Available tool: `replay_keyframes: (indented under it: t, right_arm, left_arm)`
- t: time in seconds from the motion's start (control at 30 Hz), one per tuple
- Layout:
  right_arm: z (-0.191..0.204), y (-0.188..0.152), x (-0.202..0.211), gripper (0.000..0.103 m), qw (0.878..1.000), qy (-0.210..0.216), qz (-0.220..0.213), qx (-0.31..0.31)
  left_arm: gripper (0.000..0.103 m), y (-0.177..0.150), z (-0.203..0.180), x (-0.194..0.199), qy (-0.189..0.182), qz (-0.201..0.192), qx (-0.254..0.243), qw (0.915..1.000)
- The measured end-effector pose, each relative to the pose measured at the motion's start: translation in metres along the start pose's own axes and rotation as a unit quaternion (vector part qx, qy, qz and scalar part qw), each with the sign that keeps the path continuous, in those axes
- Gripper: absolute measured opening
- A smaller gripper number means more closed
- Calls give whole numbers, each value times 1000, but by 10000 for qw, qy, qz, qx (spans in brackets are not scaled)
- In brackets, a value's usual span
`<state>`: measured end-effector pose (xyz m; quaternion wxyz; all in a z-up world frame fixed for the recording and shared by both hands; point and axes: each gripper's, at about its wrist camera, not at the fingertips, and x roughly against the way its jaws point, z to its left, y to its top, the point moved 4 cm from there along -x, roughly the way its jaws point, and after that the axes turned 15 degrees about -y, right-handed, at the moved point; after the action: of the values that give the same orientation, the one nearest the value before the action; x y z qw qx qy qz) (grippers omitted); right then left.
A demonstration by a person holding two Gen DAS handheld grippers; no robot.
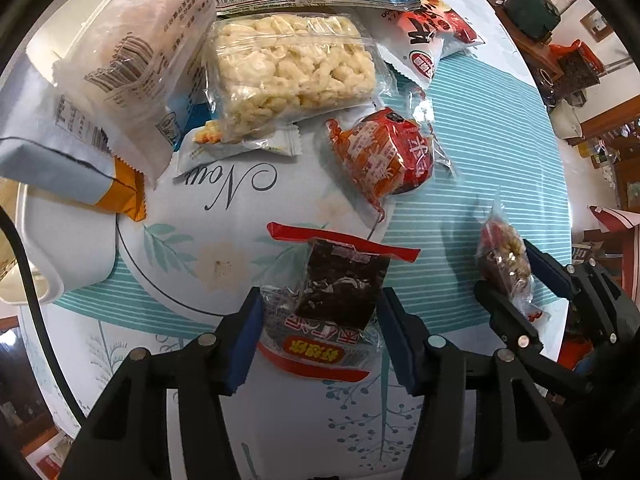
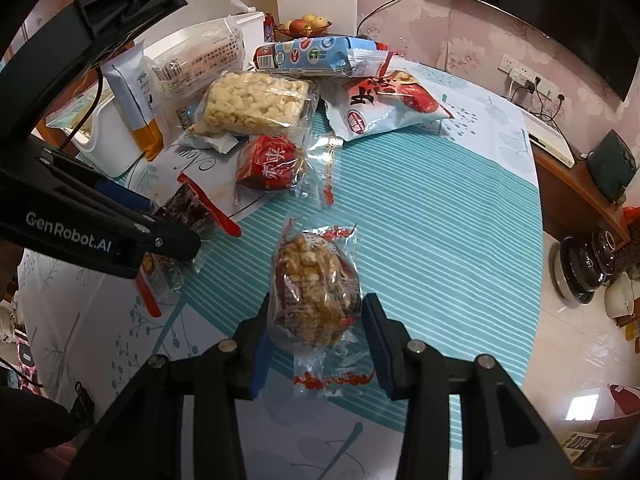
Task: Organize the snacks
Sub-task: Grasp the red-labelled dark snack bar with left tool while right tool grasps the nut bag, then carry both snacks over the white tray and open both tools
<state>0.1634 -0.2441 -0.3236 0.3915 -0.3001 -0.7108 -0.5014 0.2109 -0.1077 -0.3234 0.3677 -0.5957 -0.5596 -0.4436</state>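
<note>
Round table under a teal-striped, leaf-printed cloth (image 1: 480,152), crowded at the far edge with a clear bag of pale puffed snacks (image 1: 294,74) and a red-orange wrapped bun (image 1: 380,156).

Left gripper (image 1: 318,336) pointing straight down, blue pads pinching a dark seaweed packet with red trim (image 1: 340,284).

Right gripper (image 2: 316,344) angled downward, clamped on a clear-wrapped nut cake (image 2: 314,292).

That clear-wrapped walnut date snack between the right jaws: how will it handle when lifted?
The walnut date snack looks lumpy and firm, so likely a steady pinch. Its loose, glossy wrapper may slide or crinkle against the pads. It probably feels light, and the nut pieces might crumble under hard squeezing.
</note>
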Motion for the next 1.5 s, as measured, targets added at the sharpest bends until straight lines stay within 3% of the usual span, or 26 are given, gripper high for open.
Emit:
replay_keyframes:
  t: [0.47,0.97,1.2,1.5]
  right_arm:
    - [14,5,33,42,9991,-84,-301,285]
    - [63,54,127,42,9962,-218,-792,278]
    - [98,91,163,42,9954,-22,-952,-134]
    - [144,142,184,42,9905,6,-1321,-392]
  left_arm:
    - [54,-24,-3,49,-136,-308,-98,9994]
    - [54,-17,4,185,-316,-1143,-643,9909]
    - [54,-9,33,248,-287,-1615,-839,9829]
    - [54,3,90,293,-79,-2059,-963,9738]
